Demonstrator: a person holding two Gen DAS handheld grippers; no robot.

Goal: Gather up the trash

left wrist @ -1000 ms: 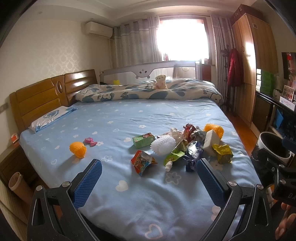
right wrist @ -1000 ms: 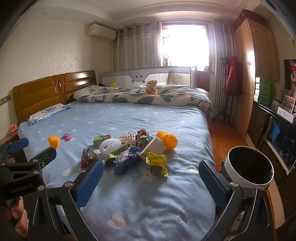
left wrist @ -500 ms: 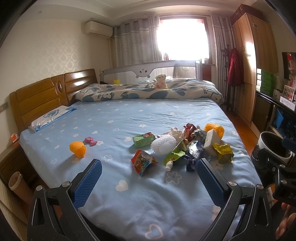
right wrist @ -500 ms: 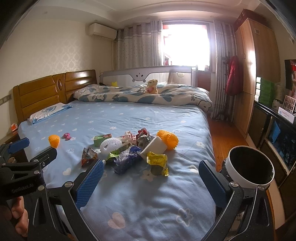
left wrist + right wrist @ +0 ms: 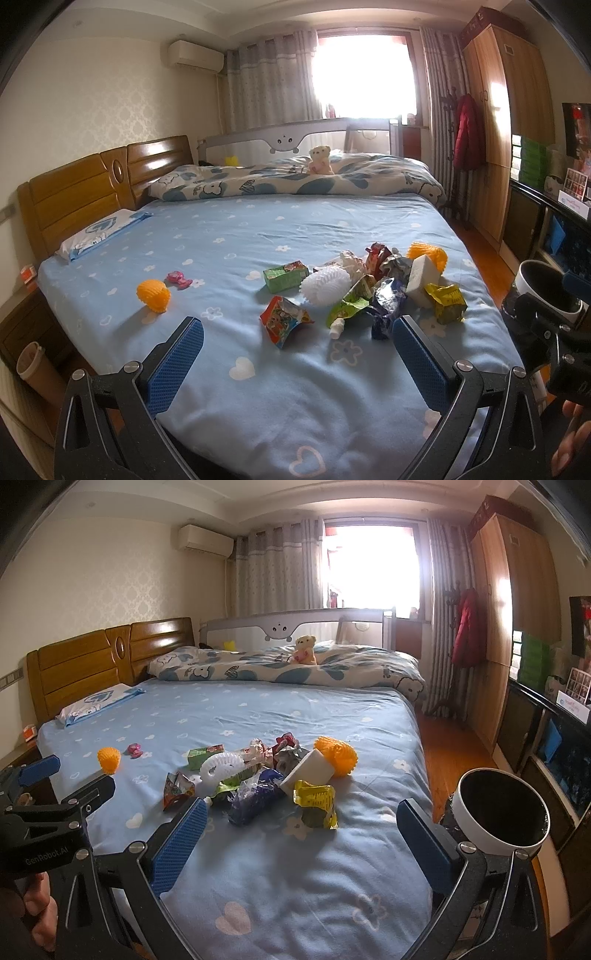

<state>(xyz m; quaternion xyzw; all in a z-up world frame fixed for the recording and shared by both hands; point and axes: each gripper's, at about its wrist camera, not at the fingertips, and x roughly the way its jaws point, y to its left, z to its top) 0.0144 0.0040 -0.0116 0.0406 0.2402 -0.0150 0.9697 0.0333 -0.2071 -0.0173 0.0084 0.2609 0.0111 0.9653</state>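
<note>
Blue ribbed pads are standing wide apart on the left hand-held gripper (image 5: 297, 349), which is hovering empty over the near edge of the bed (image 5: 236, 236). The right hand-held gripper (image 5: 301, 830) is likewise gaping wide with nothing between its fingers, hanging above the same blue sheet. Just beyond both, the trash is lying in a loose heap on the bed: a red snack wrapper (image 5: 282, 319) nearest the left gripper, a green carton (image 5: 286, 275), a white foam net (image 5: 325, 286), a dark blue wrapper (image 5: 255, 797), a white block (image 5: 308, 771) leaning against an orange foam net (image 5: 338, 755), and a yellow wrapper (image 5: 316, 799) at the front. Well apart to the left, a second orange net (image 5: 153, 295) and a small pink wrapper (image 5: 179, 277) are sitting alone. A white bin (image 5: 500, 808) with a dark inside is standing beside the bed's right edge. Farther back, a teddy bear (image 5: 304, 650) is sitting on the rolled quilt (image 5: 354, 666) under the bright window.
</note>
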